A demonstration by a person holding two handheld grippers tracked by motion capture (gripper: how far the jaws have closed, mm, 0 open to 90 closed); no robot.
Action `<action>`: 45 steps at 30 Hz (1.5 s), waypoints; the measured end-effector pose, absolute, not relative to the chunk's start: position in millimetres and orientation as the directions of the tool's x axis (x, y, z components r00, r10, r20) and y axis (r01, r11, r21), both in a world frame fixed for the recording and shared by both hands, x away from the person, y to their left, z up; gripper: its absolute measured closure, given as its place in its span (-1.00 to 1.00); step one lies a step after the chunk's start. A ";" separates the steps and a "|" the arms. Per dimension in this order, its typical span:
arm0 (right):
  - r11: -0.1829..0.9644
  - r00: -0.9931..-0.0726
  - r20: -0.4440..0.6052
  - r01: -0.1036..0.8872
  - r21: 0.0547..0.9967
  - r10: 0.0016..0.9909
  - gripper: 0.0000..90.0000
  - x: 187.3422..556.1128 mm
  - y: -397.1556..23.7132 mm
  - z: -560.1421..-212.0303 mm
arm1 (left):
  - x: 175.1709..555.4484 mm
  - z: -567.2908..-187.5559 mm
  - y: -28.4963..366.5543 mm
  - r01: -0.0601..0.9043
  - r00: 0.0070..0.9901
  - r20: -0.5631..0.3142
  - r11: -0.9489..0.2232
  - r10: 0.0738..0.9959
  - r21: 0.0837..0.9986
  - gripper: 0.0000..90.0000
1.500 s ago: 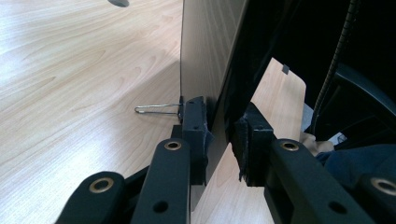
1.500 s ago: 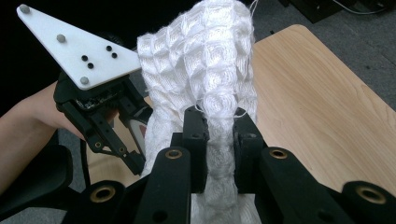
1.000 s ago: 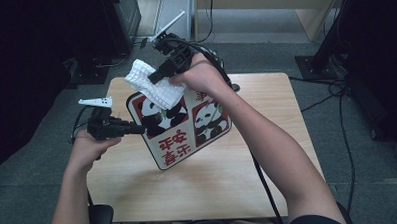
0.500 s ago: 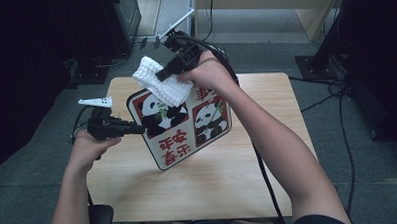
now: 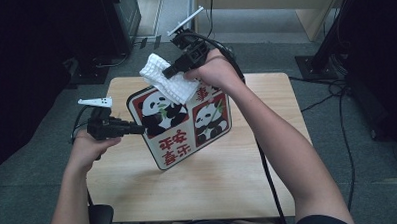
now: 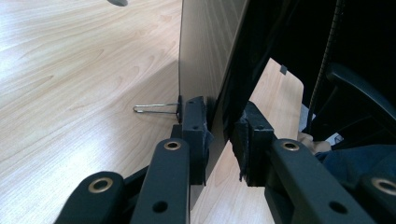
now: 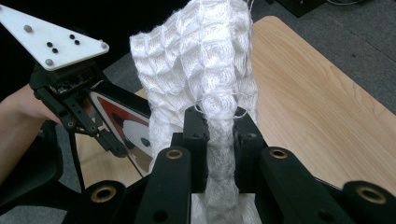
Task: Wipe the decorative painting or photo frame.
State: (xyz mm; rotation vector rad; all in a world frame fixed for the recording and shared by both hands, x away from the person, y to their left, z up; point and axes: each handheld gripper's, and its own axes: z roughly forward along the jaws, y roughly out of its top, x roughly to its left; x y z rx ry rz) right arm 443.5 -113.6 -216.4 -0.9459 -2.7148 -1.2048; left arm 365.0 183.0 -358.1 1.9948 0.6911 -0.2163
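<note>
A square panda board (image 5: 182, 127) with red characters stands tilted above the wooden table (image 5: 248, 175). My left gripper (image 5: 139, 128) is shut on its left edge. In the left gripper view the jaws (image 6: 222, 116) clamp the board's thin edge (image 6: 205, 56), and a wire stand (image 6: 154, 108) pokes out behind it. My right gripper (image 5: 167, 73) is shut on a white waffle cloth (image 5: 168, 85) that lies on the board's top corner. The right gripper view has the cloth (image 7: 205, 60) pinched between the jaws (image 7: 219, 121), with the left gripper (image 7: 107, 140) and board (image 7: 126, 121) beyond.
Dark equipment (image 5: 118, 24) and cables (image 5: 336, 97) lie on the grey floor beyond and to the right of the table. Bare tabletop (image 5: 209, 181) spreads in front of the board, with more to its right. A black chair part (image 6: 359, 93) sits near the table's edge.
My right gripper has shifted a little to the right and farther away, dragging the cloth along the board's top corner. The left gripper and board have stayed put.
</note>
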 end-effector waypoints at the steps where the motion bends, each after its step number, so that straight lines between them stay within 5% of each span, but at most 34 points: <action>1: 0.515 -0.813 0.259 0.541 0.665 0.521 0.78 443.9 -115.0 -216.4 | 365.0 -358.2 183.1 0.554 0.822 -0.424 -0.362 0.380 0.750 0.68; 45: 0.475 -0.755 0.224 0.584 0.658 0.616 0.77 469.7 -151.0 -212.6 | 365.3 -358.9 182.1 0.545 0.828 -0.416 -0.370 0.375 0.753 0.70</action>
